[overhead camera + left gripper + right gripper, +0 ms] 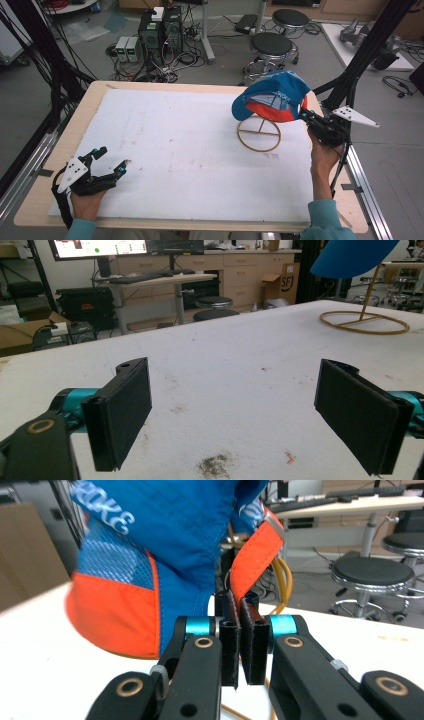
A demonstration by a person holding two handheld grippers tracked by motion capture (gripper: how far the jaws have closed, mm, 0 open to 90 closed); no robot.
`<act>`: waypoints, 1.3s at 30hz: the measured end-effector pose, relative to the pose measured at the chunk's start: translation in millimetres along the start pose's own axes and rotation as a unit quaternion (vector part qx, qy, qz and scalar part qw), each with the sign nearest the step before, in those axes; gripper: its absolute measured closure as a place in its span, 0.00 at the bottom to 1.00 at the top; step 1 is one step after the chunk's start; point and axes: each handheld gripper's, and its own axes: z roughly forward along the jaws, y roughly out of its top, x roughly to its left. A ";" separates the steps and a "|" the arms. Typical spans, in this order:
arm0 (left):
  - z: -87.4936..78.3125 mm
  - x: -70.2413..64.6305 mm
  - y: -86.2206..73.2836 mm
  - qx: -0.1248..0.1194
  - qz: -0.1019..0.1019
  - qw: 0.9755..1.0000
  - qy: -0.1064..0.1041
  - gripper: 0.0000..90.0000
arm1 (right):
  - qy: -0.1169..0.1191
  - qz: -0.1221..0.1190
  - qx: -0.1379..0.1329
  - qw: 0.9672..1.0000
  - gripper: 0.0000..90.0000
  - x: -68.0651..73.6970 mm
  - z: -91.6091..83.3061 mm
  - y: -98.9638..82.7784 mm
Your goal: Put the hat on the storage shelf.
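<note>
So the blue and orange cap (272, 100) is sitting on top of a little wooden stand (259, 133), the kind with a ring base and a thin post, over on the far right part of the white worktop (190, 150). The cap hangs a bit tilted, brim pointing left in the high view.

The right hand-held gripper (306, 116) is up against the cap's right side, and its jaws are clenched. In the right gripper view you can see that hand-held gripper (243, 611) pinching the end of the cap's orange strap (255, 555) right between the two black pads, with the blue fabric and mesh panel hanging just to the left of it. The stand's yellowish ring peeks out behind the strap.

The left hand-held gripper (111, 161) is way off at the near left corner of the worktop, well apart from the cap, jaws spread wide with nothing between them. It (235, 415) just faces the bare, slightly smudged worktop surface.
</note>
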 end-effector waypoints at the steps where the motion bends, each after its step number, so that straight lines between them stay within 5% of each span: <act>1: 0.0 0.1 0.0 0.001 0.000 1.000 0.000 0.17 | 0.000 -0.001 -0.001 1.000 0.97 1.0 -0.6 0.5; 19: 0.1 -0.5 0.0 0.001 0.001 1.000 0.001 0.17 | -0.005 -0.007 0.005 1.000 0.86 1.3 -2.5 -1.8; 23: 0.1 -0.5 0.0 0.000 0.001 1.000 0.000 0.17 | -0.016 -0.015 0.005 1.000 0.67 3.1 -4.0 -1.3; 26: 0.2 -0.8 0.1 0.001 0.002 1.000 0.000 0.17 | -0.032 -0.025 0.005 0.999 0.41 3.9 -7.3 -4.6; 32: 0.7 -0.9 0.2 0.003 0.003 1.000 0.001 0.17 | -0.041 -0.029 0.007 0.999 0.21 6.3 -16.8 -10.9; 37: 1.1 -0.4 0.4 0.005 0.001 1.000 0.001 0.17 | -0.034 -0.034 0.018 0.999 0.19 13.4 -24.2 -10.7; 39: 1.5 0.0 0.6 0.008 -0.003 1.000 0.002 0.17 | -0.028 -0.044 -0.001 0.999 0.19 20.6 -31.9 -13.3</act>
